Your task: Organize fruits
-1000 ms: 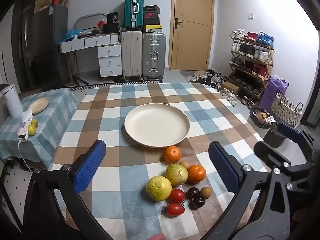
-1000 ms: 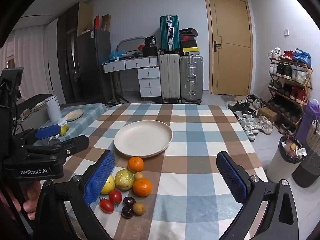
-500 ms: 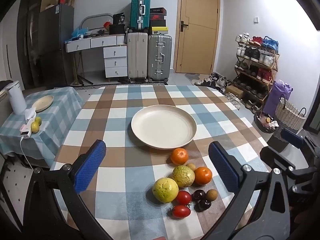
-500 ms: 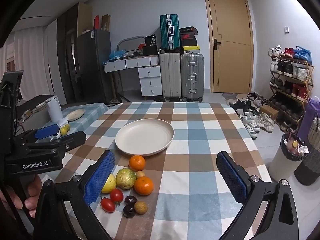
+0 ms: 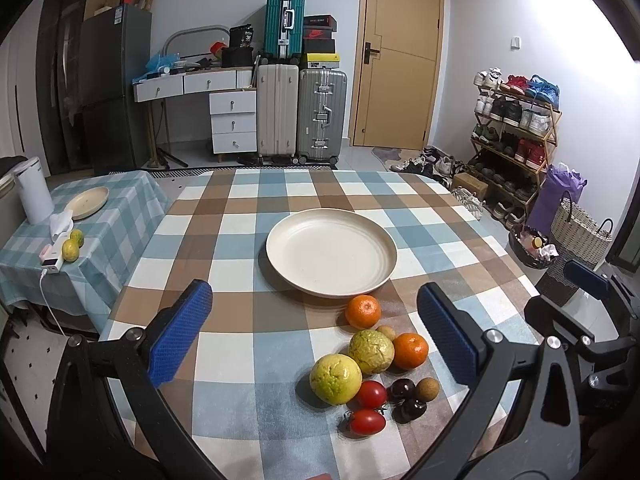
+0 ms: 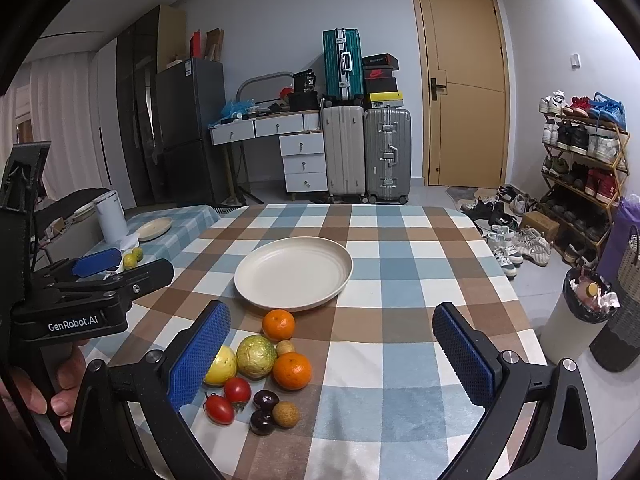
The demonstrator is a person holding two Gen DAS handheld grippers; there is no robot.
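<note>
A cream plate (image 5: pixel 331 255) (image 6: pixel 294 273) sits empty at the middle of the checked table. In front of it lies a cluster of fruit: two oranges (image 5: pixel 363 311) (image 5: pixel 410 350), a green bumpy fruit (image 5: pixel 371 351), a yellow one (image 5: pixel 335 373), two tomatoes (image 5: pixel 367 421), two dark plums (image 5: pixel 402 389) and small brown fruits (image 5: pixel 427 389). My left gripper (image 5: pixel 314 334) hangs open above the near table, left of the cluster. My right gripper (image 6: pixel 330 354) is open too, its left pad (image 6: pixel 199 354) hiding part of the yellow fruit (image 6: pixel 222 365).
A side table (image 5: pixel 116 216) at the left carries a white kettle (image 5: pixel 33 192), a small plate and two limes (image 5: pixel 72 245). Suitcases, a drawer desk and a door stand behind. A shoe rack, baskets and a bin (image 6: pixel 576 316) line the right side.
Both views have drawn back and up slightly, so the plate and fruit sit a little further right in the left wrist view. Both grippers stay open. The fruit has not moved.
</note>
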